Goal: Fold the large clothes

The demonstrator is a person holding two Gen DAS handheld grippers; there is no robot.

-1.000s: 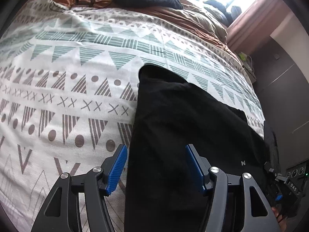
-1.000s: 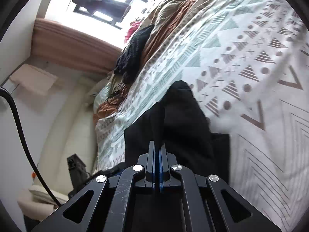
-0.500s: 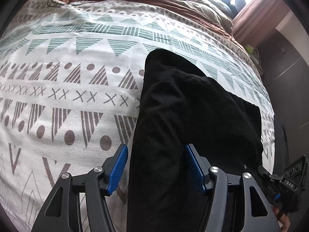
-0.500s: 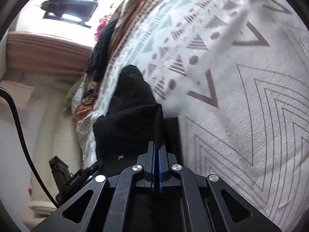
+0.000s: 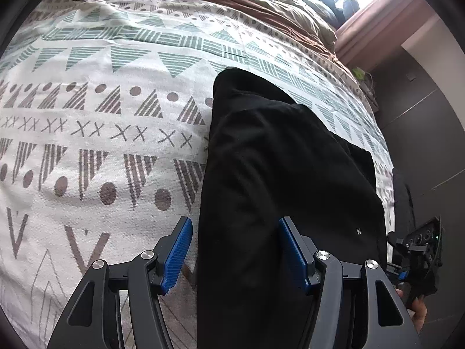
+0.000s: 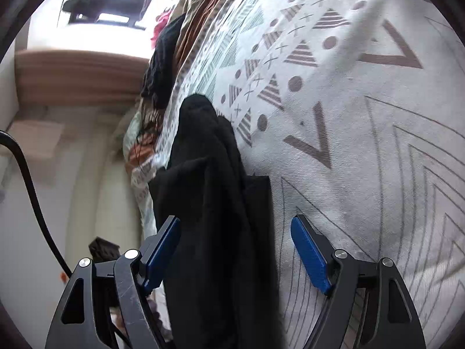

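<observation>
Left wrist view: left gripper [image 5: 235, 250] held half open, nothing gripped; black garment [image 5: 279, 174] lying folded on patterned bedspread [image 5: 87, 145], 12 to 6 o'clock. Edge to be flattened.

Right wrist view: right gripper [image 6: 235, 250] jaws opening, black garment [image 6: 215, 203] between them, unpinched; to be withdrawn slowly so fold is not dragged.

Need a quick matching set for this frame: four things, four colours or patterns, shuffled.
Things:
1. folded garment
2. bedspread
3. pads of the left hand-held gripper
4. curtain

Looks:
A. blue
B. white with grey and green triangles, dots and crosses
C. plain black
D. brownish pink

Pairs: 1-C, 2-B, 3-A, 4-D
</observation>
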